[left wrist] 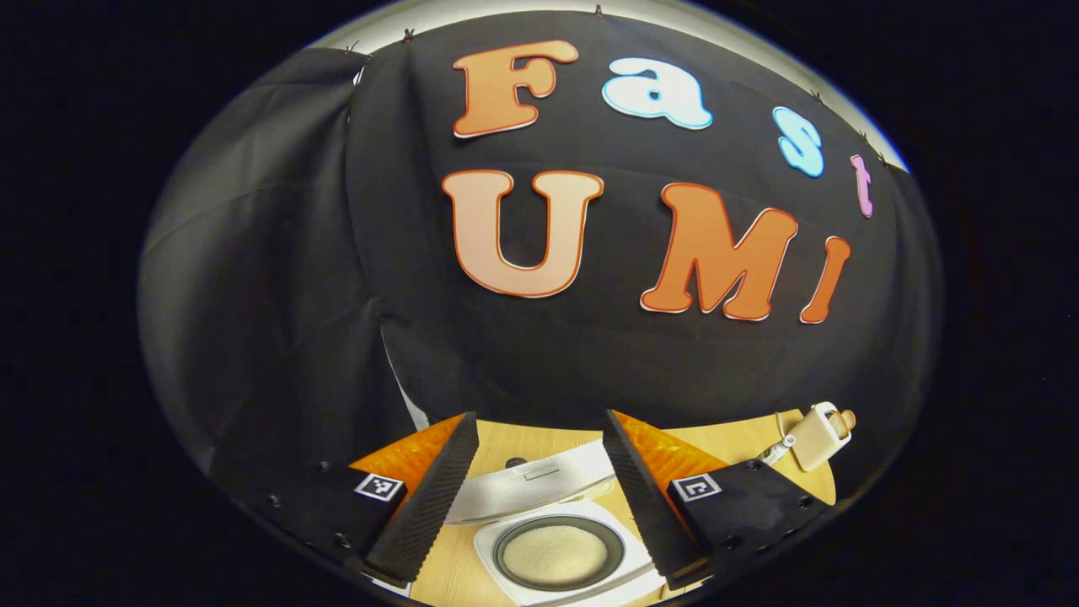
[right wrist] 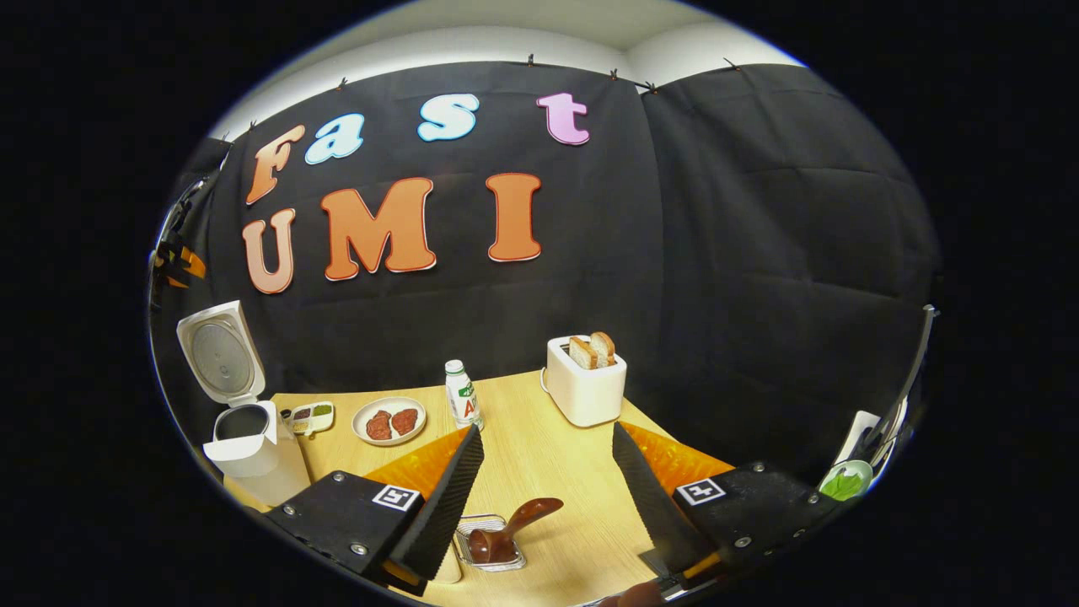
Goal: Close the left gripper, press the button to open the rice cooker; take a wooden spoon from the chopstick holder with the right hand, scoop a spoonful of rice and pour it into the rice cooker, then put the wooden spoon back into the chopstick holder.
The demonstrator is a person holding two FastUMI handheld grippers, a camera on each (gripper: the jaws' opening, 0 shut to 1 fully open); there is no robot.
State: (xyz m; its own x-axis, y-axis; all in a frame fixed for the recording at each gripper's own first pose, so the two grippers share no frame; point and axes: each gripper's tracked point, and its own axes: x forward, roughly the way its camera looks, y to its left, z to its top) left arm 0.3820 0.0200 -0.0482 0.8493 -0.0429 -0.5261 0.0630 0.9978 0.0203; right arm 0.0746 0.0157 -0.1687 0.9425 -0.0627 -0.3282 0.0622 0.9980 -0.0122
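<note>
- White rice cooker (left wrist: 556, 539) sits on the wooden table (left wrist: 742, 443), right under the left gripper (left wrist: 535, 485). Its lid (left wrist: 531, 493) is up, and pale rice lies in the dark pot (left wrist: 556, 554).
- The left gripper's fingers are spread wide and hold nothing.
- The right gripper (right wrist: 548, 493) is also spread wide with nothing in it.
- Between its fingers, low down, a brown wooden spoon (right wrist: 514, 527) sticks out of a metal chopstick holder (right wrist: 493, 548).
- In the right gripper view, the rice cooker (right wrist: 249, 447) stands far left with its lid (right wrist: 221, 352) open.
- A white toaster (right wrist: 586, 379) with bread, a bottle (right wrist: 461, 394) and a plate of meat (right wrist: 389, 420) sit further back.
</note>
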